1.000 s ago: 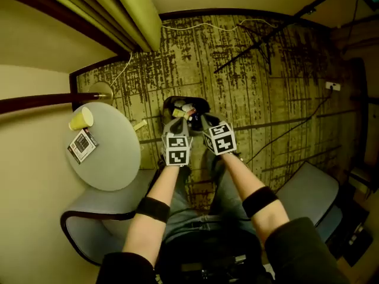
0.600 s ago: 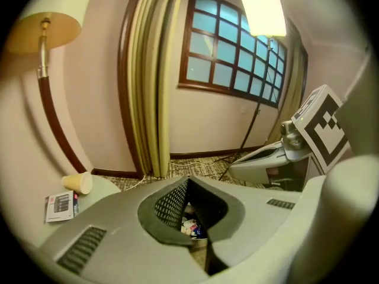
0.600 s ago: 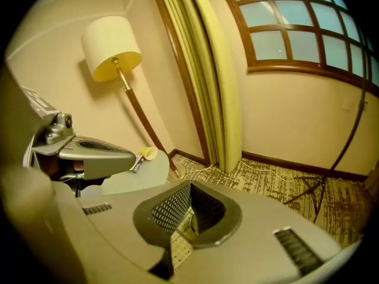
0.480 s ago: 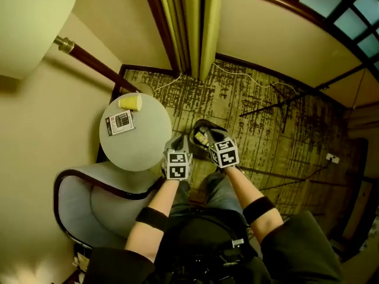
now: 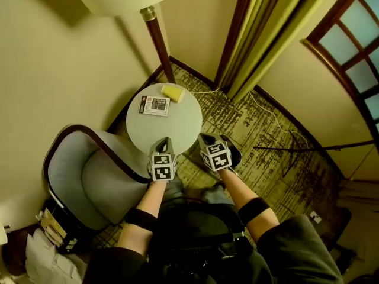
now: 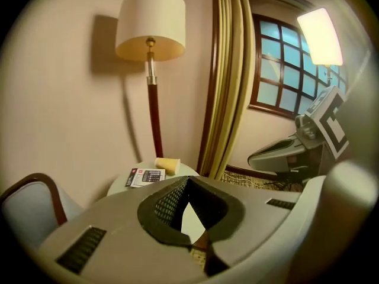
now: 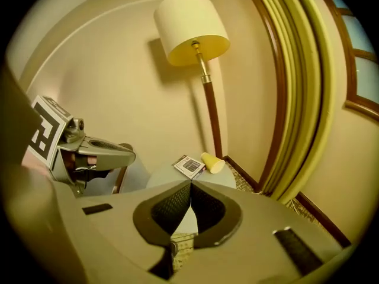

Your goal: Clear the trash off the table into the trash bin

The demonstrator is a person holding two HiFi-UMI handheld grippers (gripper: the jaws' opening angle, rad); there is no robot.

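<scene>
We hold both tools side by side, jaws pressed together with nothing in them: the left tool (image 5: 164, 143) by the near edge of the round worktop (image 5: 177, 128), the right tool (image 5: 207, 141) just beside it. Farther across the worktop, a yellow paper cup (image 5: 173, 93) lies on its side just beside a printed card (image 5: 155, 105).

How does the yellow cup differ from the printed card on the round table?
The yellow cup is plain and round-bodied; the printed card is thin and white with dark print. The cup lies tipped on its side; the card lies flat. Both rest close together on the round table.
</scene>
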